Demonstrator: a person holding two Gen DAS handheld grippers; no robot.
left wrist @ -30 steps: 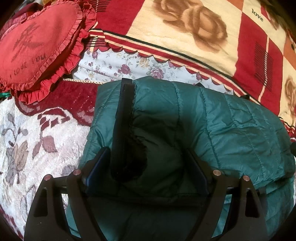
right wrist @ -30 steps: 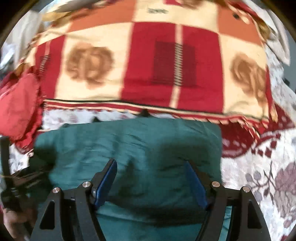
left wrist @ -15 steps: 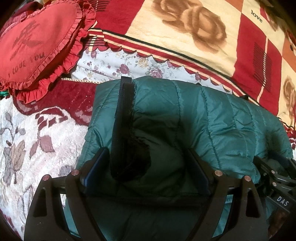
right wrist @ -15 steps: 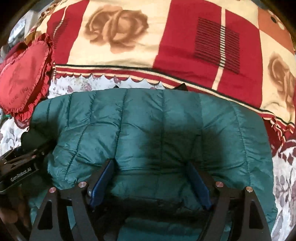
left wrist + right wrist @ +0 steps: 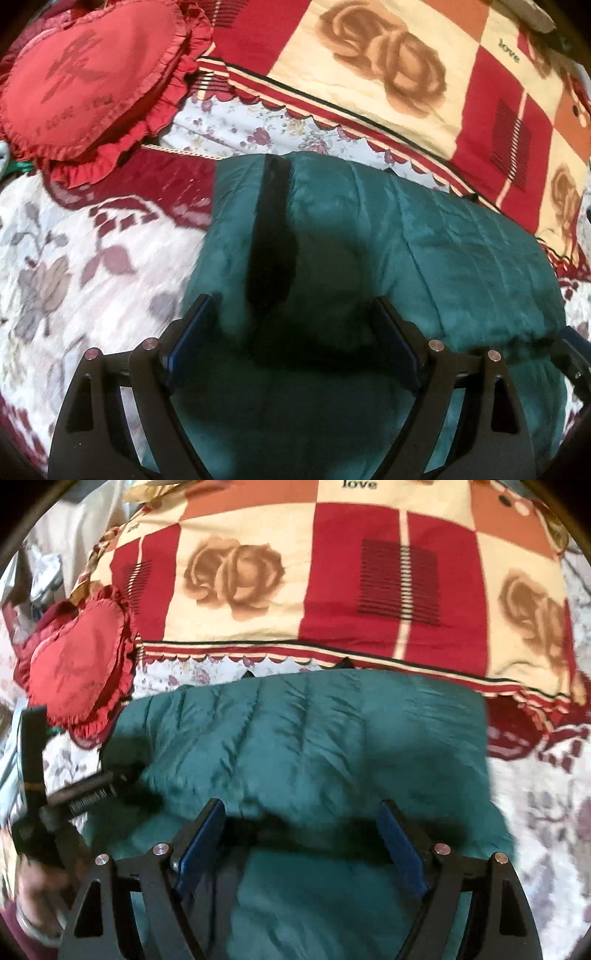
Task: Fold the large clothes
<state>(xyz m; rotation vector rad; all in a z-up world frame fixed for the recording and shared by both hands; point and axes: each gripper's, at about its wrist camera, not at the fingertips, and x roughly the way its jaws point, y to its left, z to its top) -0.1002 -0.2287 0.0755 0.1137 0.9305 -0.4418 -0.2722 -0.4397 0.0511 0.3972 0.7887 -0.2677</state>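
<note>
Since a second ago my right gripper [image 5: 301, 829] has just been opening over the folded green jacket [image 5: 314, 738] on the bed [image 5: 74, 258]; my left gripper [image 5: 291, 328] hovers, fingers spread, gripping nothing.

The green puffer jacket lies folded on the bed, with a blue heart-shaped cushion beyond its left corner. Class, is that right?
Not quite: the heart-shaped cushion is red, not blue, as the left wrist view shows. The green puffer jacket does lie folded on the bed, cushion beyond its left corner.

In the left wrist view, bare bed cover [image 5: 74, 266] lies free at left; the heart cushion [image 5: 88, 85] blocks upper left, the folded blanket [image 5: 388, 74] blocks the top.
</note>
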